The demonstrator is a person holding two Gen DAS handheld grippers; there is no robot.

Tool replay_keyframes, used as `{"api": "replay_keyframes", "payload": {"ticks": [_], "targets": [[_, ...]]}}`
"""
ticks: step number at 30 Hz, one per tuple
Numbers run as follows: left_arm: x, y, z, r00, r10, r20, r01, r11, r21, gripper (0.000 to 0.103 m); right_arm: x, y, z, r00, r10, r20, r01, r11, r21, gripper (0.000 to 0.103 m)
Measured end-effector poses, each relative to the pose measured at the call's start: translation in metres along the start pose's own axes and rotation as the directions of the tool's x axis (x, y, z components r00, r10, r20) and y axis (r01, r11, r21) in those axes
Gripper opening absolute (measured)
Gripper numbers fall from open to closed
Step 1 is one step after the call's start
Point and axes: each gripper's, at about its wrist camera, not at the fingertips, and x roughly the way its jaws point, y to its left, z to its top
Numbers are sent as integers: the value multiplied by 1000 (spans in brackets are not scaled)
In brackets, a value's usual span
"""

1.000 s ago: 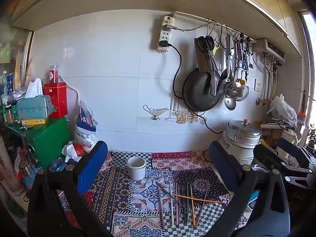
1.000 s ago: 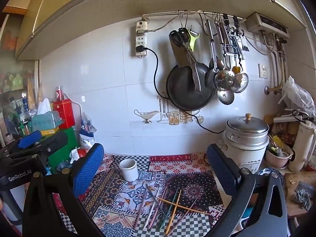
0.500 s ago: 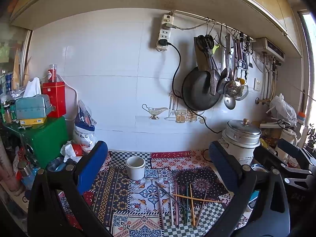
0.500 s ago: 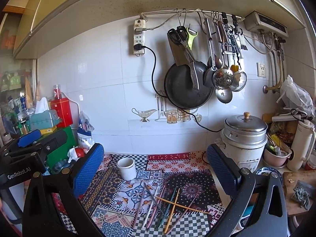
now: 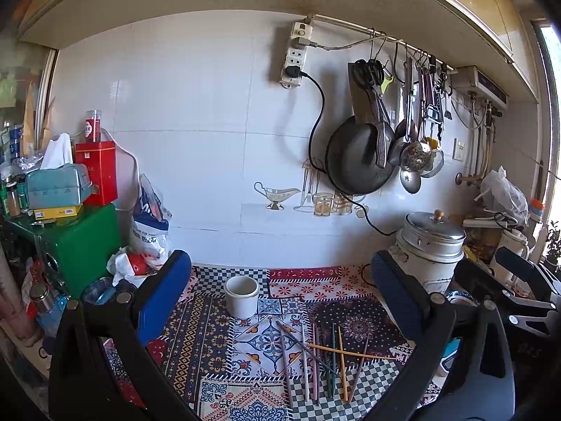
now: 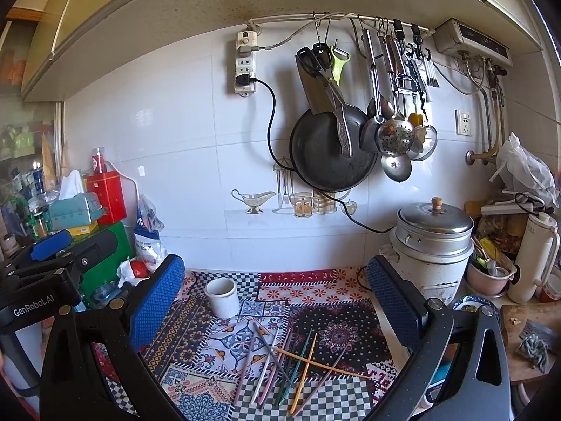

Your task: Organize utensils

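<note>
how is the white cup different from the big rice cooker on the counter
The white cup is small, plain and open-topped, with nothing visible inside; the rice cooker is far bigger and closed by a metal lid with a knob. The white cup stands on the patterned cloth near the scattered chopsticks; the rice cooker sits at the cloth's right edge by the wall. Both stand upright, with white round bodies.

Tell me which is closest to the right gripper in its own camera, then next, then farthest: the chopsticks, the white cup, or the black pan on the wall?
1. Chopsticks: scattered on the cloth, between the fingers.
2. White cup: behind them, left of middle.
3. Black pan: hanging on the back wall.
</note>
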Motion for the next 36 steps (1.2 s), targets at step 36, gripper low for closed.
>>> {"api": "replay_keyframes", "payload": {"ticks": [36], "targets": [[18,16,-6,999,13,-45,-13,1000,-11,103,20,7,-4,999,-3,-46,4,1000,7,103]]}}
